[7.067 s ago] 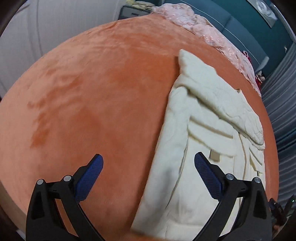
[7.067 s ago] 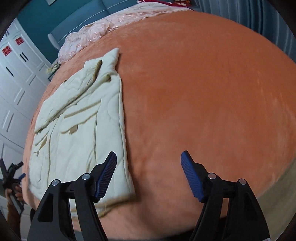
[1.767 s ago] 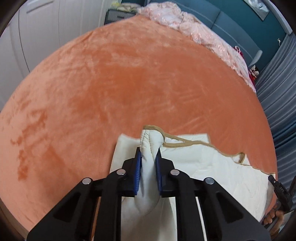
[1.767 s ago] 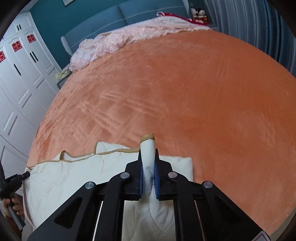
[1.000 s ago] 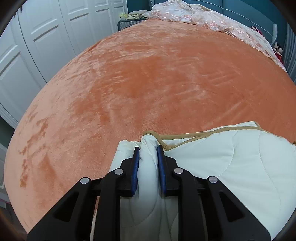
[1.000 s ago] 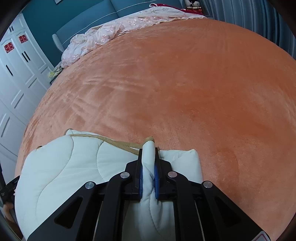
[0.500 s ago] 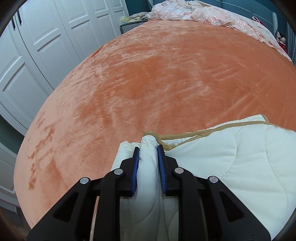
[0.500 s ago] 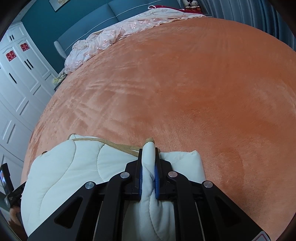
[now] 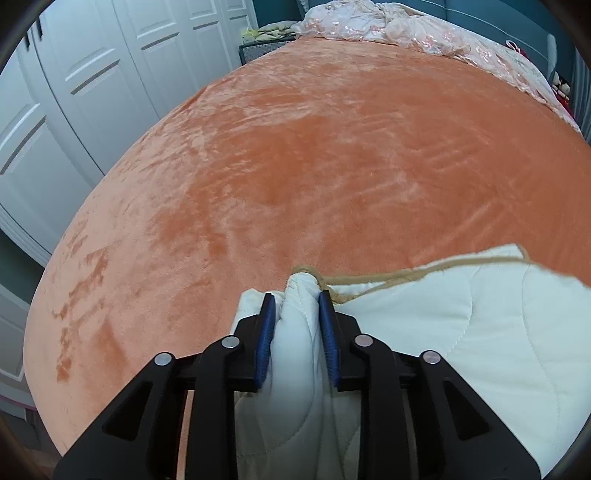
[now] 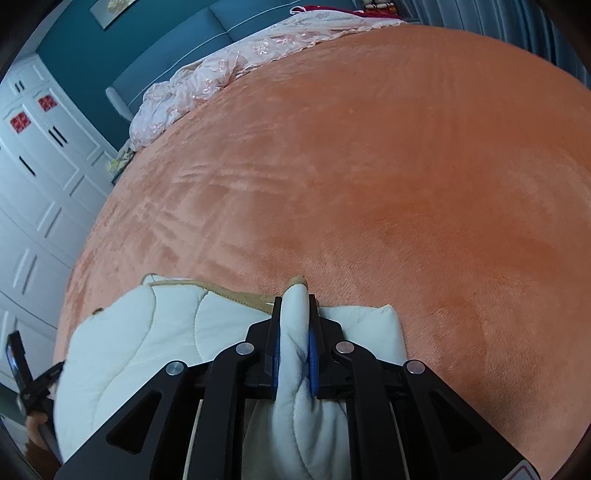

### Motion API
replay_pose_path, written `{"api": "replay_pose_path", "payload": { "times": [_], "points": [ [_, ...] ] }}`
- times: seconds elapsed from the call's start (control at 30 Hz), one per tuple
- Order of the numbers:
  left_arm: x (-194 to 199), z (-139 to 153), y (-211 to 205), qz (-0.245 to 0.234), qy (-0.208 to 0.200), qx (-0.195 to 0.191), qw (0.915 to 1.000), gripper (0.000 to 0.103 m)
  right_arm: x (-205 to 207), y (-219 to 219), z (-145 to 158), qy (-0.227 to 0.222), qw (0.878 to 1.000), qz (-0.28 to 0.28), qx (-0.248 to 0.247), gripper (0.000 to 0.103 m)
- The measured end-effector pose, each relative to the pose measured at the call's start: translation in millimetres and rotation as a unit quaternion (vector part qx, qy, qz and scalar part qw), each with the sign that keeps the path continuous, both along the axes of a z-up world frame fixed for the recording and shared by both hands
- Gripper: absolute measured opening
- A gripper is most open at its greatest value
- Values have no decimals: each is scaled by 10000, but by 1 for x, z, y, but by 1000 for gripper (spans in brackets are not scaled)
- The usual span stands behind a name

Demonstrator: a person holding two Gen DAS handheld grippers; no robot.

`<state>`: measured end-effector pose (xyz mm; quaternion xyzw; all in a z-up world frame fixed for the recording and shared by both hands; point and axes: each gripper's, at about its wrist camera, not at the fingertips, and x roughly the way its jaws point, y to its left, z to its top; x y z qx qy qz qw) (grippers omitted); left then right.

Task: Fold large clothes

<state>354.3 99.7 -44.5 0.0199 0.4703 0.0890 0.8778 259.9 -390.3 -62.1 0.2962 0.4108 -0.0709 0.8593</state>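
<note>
L gripper [image 9: 297,314]: jaws pinching a bunched corner of the cream quilted garment [image 9: 461,332], tan-trimmed edge running off to the right. R gripper [image 10: 295,325]: jaws likewise pressed onto a fold of the same garment. Garment hangs between the two, over the near end of the orange bed [image 10: 369,166]; two-corner hold likely keeps the edge taut for carrying the fold over. Lower part of garment hidden under grippers; garment type unclear. Pink bedding [image 9: 406,26] at far end.
</note>
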Motion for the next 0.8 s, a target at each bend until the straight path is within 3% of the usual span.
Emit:
{"api": "replay_pose_path", "payload": {
  "times": [0.03,0.1,0.17,0.23,0.3,0.4,0.47,0.53,0.6,0.67,0.73,0.8],
  "points": [
    [1,9,7,95,-95,-149,9998,33,-1,-9,3,3,9998,-56,204,13],
    [0,31,19,217,-357,-367,9985,40,-8,-23,19,16,9991,-415,87,46],
    [-3,54,29,337,-666,-238,9969,45,-19,-33,46,-76,9954,-875,-380,49],
    [-7,78,39,380,-903,-169,9950,49,-24,-32,72,-175,9924,-997,-704,49],
    [-14,98,45,256,-1006,-545,9931,48,-25,-17,93,-298,9936,-642,-880,49],
    [-31,114,28,-339,-1056,-918,9896,43,-19,33,109,-334,9915,390,-1194,49],
    [-38,107,4,-814,-846,-1075,9872,41,-10,72,105,-252,9866,1097,-1185,43],
    [-41,86,-21,-1185,-449,-1421,9817,27,1,103,95,-148,9817,1605,-1011,36],
    [-39,61,-45,-1412,-37,-1685,9755,24,16,134,81,69,9744,1964,-1089,33],
    [-35,37,-68,-1594,227,-1637,9733,24,32,157,65,265,9682,2185,-1188,33],
    [-30,23,-83,-1651,196,-1396,9762,24,44,171,51,414,9651,2238,-1294,32],
    [-25,15,-85,-1591,197,-1393,9772,24,48,178,39,510,9621,2199,-1531,25]
  ]
}}
